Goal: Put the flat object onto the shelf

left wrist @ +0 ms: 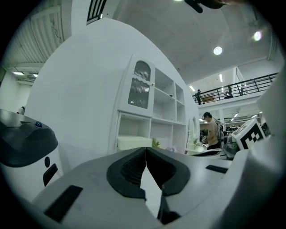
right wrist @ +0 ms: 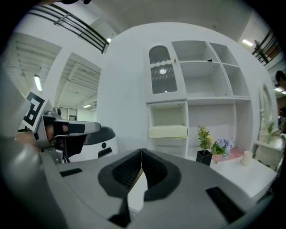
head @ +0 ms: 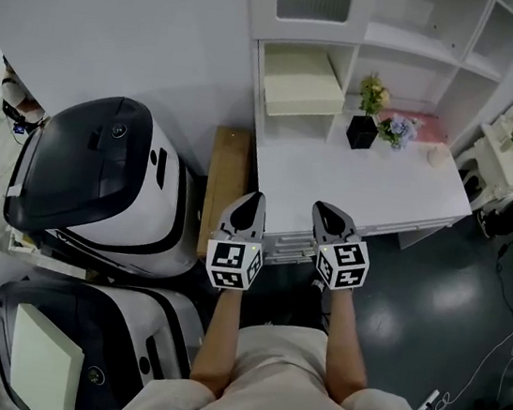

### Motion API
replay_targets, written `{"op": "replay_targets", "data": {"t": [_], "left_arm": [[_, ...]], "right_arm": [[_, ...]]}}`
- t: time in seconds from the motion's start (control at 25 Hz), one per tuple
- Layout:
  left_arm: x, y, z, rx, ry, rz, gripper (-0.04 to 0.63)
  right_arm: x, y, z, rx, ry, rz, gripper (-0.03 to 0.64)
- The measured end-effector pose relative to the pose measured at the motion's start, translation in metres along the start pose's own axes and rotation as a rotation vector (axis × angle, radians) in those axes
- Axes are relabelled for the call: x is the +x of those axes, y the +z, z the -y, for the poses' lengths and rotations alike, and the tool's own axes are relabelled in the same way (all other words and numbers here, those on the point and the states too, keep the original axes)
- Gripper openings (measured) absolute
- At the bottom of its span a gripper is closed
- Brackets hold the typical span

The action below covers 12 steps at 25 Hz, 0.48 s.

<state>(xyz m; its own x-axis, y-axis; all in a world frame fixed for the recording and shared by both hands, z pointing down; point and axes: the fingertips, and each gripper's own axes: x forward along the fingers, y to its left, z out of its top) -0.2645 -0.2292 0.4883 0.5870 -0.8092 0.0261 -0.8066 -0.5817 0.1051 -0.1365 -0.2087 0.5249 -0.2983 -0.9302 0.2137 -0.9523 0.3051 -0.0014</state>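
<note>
Left tool (head: 253, 201) and right tool (head: 325, 213) both clenched, empty, at bench (head: 336, 177) edge. Flat object (head: 302, 84) lies ahead on shelf (head: 298, 122); any push forward risks nudging it or the black pot (head: 361, 132).

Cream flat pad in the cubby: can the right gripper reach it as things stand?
Probably yes: the cream pad lies in an open-fronted cubby, the desk before it is bare, the plant pot stands to its right. The right gripper is shut, though.
</note>
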Motion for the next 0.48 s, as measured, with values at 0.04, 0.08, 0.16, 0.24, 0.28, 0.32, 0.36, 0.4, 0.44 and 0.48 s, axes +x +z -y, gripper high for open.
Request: {"op": "replay_targets", "data": {"t": [0.04, 0.08, 0.16, 0.24, 0.28, 0.32, 0.36, 0.4, 0.44, 0.48], "left_arm": [[0.0001, -0.0007, -0.0004, -0.003, 0.001, 0.0, 0.011], [0.0005, -0.0014, -0.0008, -0.006, 0.003, -0.001, 0.011], [0.0021, -0.0027, 0.0, -0.006, 0.005, -0.009, 0.011], [0.003, -0.0039, 0.0028, -0.002, 0.002, -0.017, 0.011], [0.003, -0.0043, 0.004, -0.001, 0.001, -0.02, 0.011], [0.0029, -0.0046, 0.0048, -0.001, 0.001, -0.022, 0.011], [0.003, -0.0049, 0.0053, -0.001, 0.001, -0.023, 0.011], [0.0029, -0.0053, 0.0059, 0.0, 0.001, -0.024, 0.011], [0.0026, -0.0059, 0.0066, 0.0, 0.001, -0.025, 0.011], [0.0024, -0.0065, 0.0074, 0.001, 0.0, -0.027, 0.011]], "right_arm": [[0.0, -0.0002, -0.0007, 0.0, 0.002, 0.001, 0.069], [0.0002, -0.0007, -0.0012, 0.0, 0.004, 0.001, 0.069], [0.0003, -0.0019, -0.0007, -0.006, 0.001, -0.004, 0.069], [-0.0012, -0.0025, 0.0005, -0.015, -0.008, -0.007, 0.068], [-0.0019, -0.0024, 0.0009, -0.014, -0.011, -0.006, 0.068], [-0.0024, -0.002, 0.0012, -0.012, -0.013, -0.004, 0.067], [-0.0027, -0.0015, 0.0014, -0.012, -0.014, -0.002, 0.067], [-0.0032, -0.0012, 0.0014, -0.013, -0.016, -0.001, 0.067], [-0.0039, -0.0013, 0.0015, -0.016, -0.018, -0.003, 0.067], [-0.0047, -0.0017, 0.0017, -0.018, -0.021, -0.005, 0.067]]}}
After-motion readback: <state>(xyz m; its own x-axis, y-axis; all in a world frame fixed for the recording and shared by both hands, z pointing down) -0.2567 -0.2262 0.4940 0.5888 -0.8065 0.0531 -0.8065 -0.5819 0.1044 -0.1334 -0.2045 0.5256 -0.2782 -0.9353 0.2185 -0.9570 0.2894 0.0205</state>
